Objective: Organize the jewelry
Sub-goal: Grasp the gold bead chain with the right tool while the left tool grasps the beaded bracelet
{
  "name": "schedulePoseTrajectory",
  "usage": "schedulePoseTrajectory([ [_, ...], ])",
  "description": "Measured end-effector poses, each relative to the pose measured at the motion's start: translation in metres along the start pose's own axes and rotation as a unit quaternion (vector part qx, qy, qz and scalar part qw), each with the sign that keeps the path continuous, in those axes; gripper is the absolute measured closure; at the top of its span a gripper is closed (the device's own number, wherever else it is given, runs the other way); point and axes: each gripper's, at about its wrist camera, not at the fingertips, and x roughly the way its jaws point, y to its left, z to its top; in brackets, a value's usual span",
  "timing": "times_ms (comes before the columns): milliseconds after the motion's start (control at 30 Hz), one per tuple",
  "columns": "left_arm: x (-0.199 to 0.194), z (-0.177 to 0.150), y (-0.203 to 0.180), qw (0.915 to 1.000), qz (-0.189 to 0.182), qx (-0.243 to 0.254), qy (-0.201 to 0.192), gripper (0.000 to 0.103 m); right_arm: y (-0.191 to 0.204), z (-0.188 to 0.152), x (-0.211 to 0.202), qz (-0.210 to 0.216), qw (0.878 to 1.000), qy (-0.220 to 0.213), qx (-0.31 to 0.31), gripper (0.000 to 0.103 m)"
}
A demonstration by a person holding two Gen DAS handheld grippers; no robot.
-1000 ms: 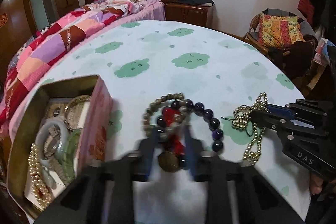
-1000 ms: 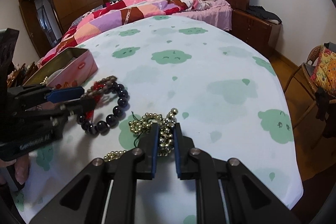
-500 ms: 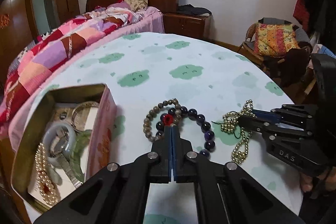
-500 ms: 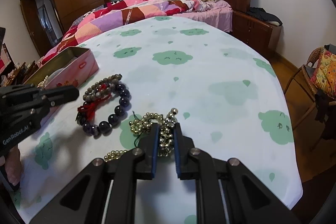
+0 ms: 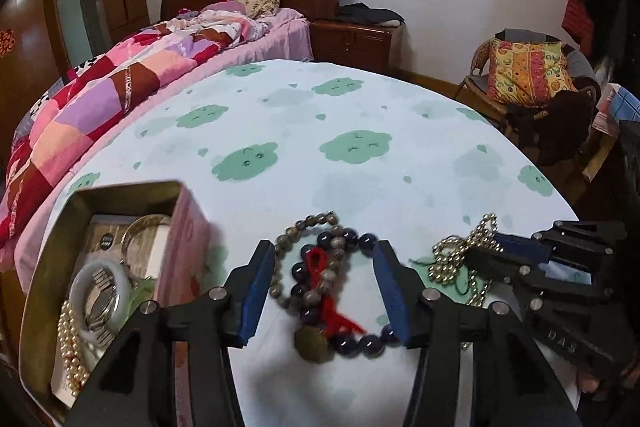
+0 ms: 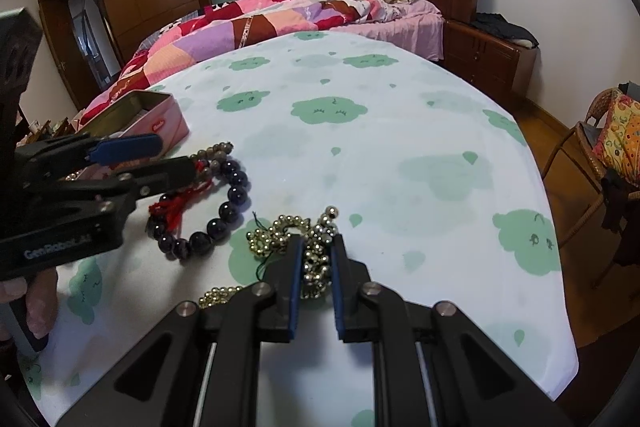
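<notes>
Three bead strings on the cloth (dark (image 5: pixel 362 341), grey-brown (image 5: pixel 308 223), gold (image 6: pixel 316 259)); one tin (image 5: pixel 44 259).

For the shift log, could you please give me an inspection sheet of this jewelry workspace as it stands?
Surface: table under a white cloth with green clouds.
Job's things: pink tin holding a jade bangle and pearls; dark bead bracelet, grey bead bracelet and gold bead chain lying on the cloth.
Clutter: nothing seen.
Grippers: left gripper open, straddling the bracelets; right gripper closed on the gold bead chain.
Cables: nothing seen.
Surroundings: bed, wardrobe, chair with cushion.
</notes>
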Motion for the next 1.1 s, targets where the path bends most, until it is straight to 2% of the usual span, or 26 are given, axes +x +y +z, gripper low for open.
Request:
schedulePoseTrajectory([
  [167, 0.01, 0.009, -0.013, 0.9996, 0.005, 0.027, 0.005, 0.052, 0.0, 0.001, 0.001, 0.0, 1.0, 0.0, -0.001, 0.087],
  [300, 0.025, 0.017, -0.004, 0.9996, -0.006, -0.006, 0.026, 0.055, 0.0, 0.001, 0.001, 0.0, 1.0, 0.0, -0.001, 0.087],
  [400, 0.035, 0.018, 0.002, 0.9988, -0.007, -0.027, 0.041, 0.066, 0.0, 0.001, 0.002, 0.001, 1.0, 0.0, -0.001, 0.087],
  [433, 0.036, 0.017, 0.003, 0.9985, -0.01, -0.032, 0.043, 0.076, 0.0, 0.001, 0.002, 0.002, 1.0, 0.0, -0.001, 0.087],
  [500, 0.035, 0.017, 0.002, 0.9984, -0.016, -0.033, 0.042, 0.082, 0.0, 0.002, 0.003, 0.003, 1.0, 0.0, -0.002, 0.087],
  [533, 0.032, 0.018, 0.001, 0.9987, -0.015, -0.032, 0.037, 0.096, 0.0, 0.002, 0.003, 0.004, 1.0, 0.0, -0.002, 0.087],
  [733, 0.002, 0.016, 0.006, 0.9982, -0.036, -0.048, 0.006, 0.095, -0.001, 0.0, 0.0, 0.009, 1.0, -0.009, 0.002, 0.088],
  [933, -0.034, 0.019, 0.026, 0.9938, -0.06, -0.088, -0.032, 0.096, -0.003, 0.0, -0.003, 0.012, 1.0, -0.017, 0.006, 0.088],
  [1100, -0.061, 0.024, 0.037, 0.9907, -0.065, -0.102, -0.062, 0.096, -0.003, -0.001, -0.007, 0.021, 0.999, -0.024, 0.008, 0.088],
])
